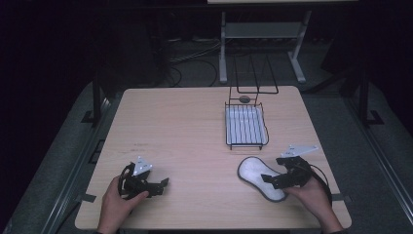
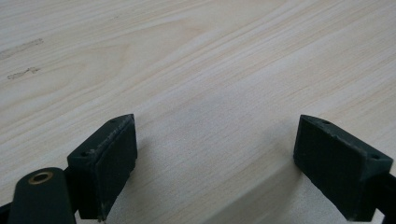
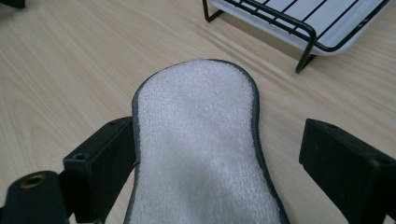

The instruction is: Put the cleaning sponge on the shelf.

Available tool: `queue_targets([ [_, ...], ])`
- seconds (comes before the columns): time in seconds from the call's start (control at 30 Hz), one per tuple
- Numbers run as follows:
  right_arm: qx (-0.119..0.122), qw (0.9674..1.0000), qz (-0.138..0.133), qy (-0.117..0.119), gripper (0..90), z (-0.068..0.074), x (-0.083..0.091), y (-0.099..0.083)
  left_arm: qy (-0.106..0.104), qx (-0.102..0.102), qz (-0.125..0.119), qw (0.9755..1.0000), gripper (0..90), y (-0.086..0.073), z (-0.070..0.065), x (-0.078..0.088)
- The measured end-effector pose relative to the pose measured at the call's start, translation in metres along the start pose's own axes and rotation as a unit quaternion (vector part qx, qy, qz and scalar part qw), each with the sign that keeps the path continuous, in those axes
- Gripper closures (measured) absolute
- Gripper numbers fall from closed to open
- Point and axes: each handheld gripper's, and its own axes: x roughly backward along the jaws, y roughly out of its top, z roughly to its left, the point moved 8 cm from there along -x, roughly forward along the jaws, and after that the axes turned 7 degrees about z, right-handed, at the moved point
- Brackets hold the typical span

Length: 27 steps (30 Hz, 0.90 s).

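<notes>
- The sponge pad [image 1: 261, 178], white with a dark grey edge and shaped like a peanut, lies flat on the tabletop [image 1: 195, 136] near its right front corner in the high view. The right tool [image 1: 271, 180] sits over the pad's near end, held by the person's right hand [image 1: 311, 197]. Just beyond the pad stands a black wire rack [image 1: 246, 127] on a white tray. At the front left, well apart from the pad, the left hand [image 1: 117, 202] holds the left tool [image 1: 163, 185] low over bare wood; from this height its jaws seem to stand apart, though they are small and dark.
- In the left gripper view, the left tool [image 2: 215, 154] stands wide, with bare pale wood between its jaws.
- In the right gripper view, the sponge pad [image 3: 201, 140] lies between the jaws of the right tool [image 3: 219, 158], which stand wide. The left jaw is at the pad's edge, and the right jaw is clear of it, with wood showing between. The rack's corner [image 3: 303, 35] and its tray are just beyond the pad.
</notes>
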Motion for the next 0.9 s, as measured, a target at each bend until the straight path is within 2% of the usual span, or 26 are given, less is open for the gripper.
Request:
queue_targets([
  [0.33,0.013,0.9997,0.02,-0.004,10.2,0.003,-0.018,-0.002,0.0,0.0,0.0,1.0,12.8,0.0,0.0,0.0],
  [0.5,0.023,0.9989,0.039,-0.012,10.3,0.005,-0.029,-0.006,0.0,0.0,0.0,1.0,12.8,0.0,0.0,0.0],
  [0.9,0.027,0.9982,0.053,-0.011,12.2,0.007,-0.036,-0.009,0.0,0.0,0.0,1.0,12.8,0.0,0.0,0.0],
])
